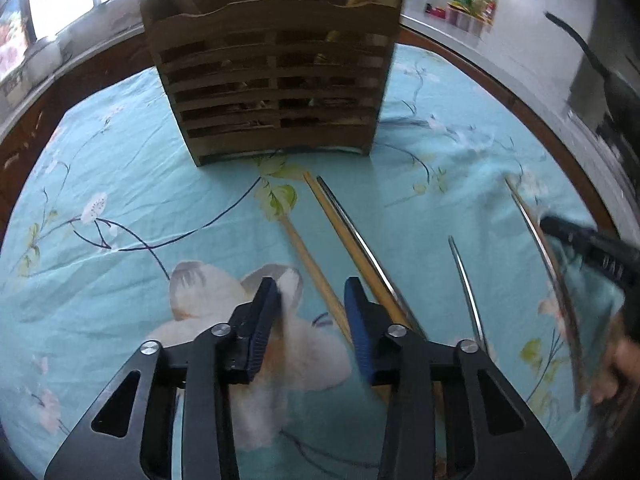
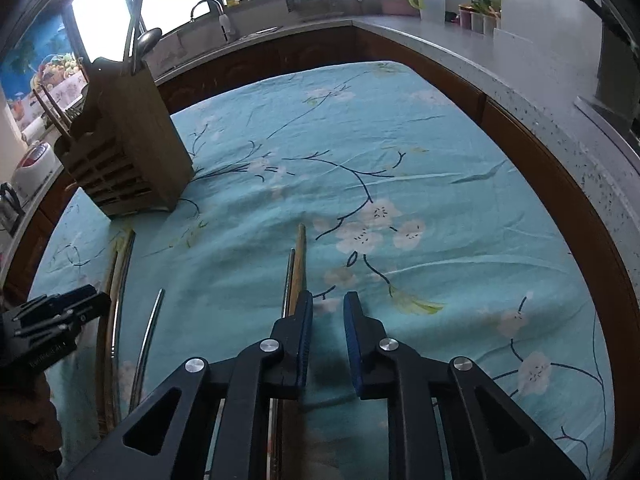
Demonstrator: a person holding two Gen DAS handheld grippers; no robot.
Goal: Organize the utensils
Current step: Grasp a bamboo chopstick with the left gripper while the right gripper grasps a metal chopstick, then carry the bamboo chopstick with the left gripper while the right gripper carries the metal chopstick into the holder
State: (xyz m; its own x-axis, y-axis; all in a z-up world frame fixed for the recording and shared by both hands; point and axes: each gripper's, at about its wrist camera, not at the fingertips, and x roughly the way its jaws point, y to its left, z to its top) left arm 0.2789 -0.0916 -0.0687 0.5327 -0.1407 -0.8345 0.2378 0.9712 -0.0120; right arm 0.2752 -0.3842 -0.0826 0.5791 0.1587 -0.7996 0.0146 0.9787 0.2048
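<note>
Lying just left of the right tool (image 2: 328,320), chopsticks (image 2: 299,264) (wood, metal)

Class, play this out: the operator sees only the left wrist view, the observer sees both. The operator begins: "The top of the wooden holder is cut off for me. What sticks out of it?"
Observer: In the right wrist view a metal spoon stands bowl-up out of the wooden holder.
Operator: Is the right gripper holding anything?
Observer: No. The right gripper is open, with only tablecloth between its pads. A wooden chopstick lies just outside the finger on the picture's left.
Operator: Anything on the counter beyond the table?
Observer: A white cup with a green handle stands there.
</note>
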